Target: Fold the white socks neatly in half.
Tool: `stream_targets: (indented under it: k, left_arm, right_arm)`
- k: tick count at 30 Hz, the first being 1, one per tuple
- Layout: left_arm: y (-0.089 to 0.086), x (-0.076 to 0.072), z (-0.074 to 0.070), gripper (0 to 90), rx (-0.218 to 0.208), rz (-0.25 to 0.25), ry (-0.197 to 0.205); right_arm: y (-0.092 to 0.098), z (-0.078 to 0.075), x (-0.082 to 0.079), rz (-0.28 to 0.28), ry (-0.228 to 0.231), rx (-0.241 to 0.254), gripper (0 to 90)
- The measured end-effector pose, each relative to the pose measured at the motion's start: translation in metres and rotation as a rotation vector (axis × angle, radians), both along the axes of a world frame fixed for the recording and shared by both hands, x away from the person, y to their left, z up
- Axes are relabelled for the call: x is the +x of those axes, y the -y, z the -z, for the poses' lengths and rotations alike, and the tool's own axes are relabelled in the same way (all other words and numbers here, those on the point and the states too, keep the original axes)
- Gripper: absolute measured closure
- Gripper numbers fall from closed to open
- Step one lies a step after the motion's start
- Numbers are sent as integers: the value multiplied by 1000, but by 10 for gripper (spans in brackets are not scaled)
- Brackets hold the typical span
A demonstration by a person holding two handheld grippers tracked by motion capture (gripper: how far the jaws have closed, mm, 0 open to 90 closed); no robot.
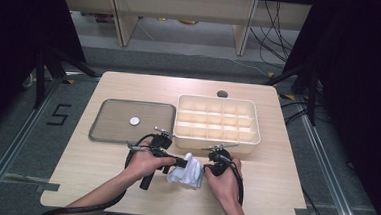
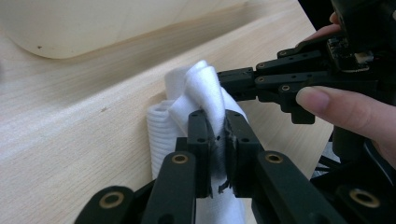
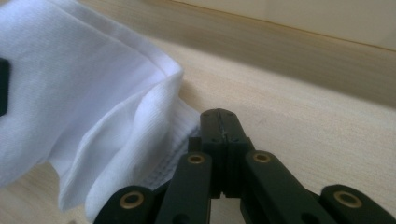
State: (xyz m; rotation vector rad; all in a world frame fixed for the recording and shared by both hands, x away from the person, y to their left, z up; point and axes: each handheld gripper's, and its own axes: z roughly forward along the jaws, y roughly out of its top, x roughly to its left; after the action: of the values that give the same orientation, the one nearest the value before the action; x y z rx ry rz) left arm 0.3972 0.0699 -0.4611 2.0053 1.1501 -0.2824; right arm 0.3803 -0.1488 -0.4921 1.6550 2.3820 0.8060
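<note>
- A person sits at a pale wooden table (image 1: 104,182), holding a black two-jaw gripper in each hand, seen from above.
- A white cloth (image 1: 187,170), crumpled and partly folded, lies at about 6 o'clock on the table, between the two hands and just in front of a cream compartment box (image 1: 217,120).
- The left gripper (image 1: 179,162) reaches in from 9 o'clock. In the left gripper view its jaws are pinched on a raised fold of the cloth (image 2: 203,93).
- The right gripper (image 1: 208,165) comes in from 3 o'clock. In the right gripper view its jaws are pressed fully together, with the ribbed hem of the cloth (image 3: 93,121) touching their left side; whether any fabric is caught between them cannot be told.
- A grey tray (image 1: 107,132) sits at 9 o'clock of the box, with a small white disc (image 1: 134,120) lying in it.
</note>
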Motion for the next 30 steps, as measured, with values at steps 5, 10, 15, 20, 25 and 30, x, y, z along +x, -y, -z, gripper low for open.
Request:
stream_targets:
  k: [5,10,15,20,25,30]
  left_arm:
    - [4,1,0,816,5,4,-9]
    - [6,2,3,816,5,6,-17]
    - [7,1,3,815,7,14,-16]
    - [8,0,3,814,4,13,-23]
    - [8,-2,3,813,2,20,-31]
    - [6,0,2,812,10,14,-32]
  right_arm:
    - [-3,1,1,-37,16,-5,900]
    - [-8,2,0,-58,34,-3,900]
    - [-13,2,-2,-63,23,9,900]
    - [-16,4,-3,-80,31,-1,900]
    - [-22,2,-6,-98,33,6,900]
    - [-28,0,-10,-121,28,-3,900]
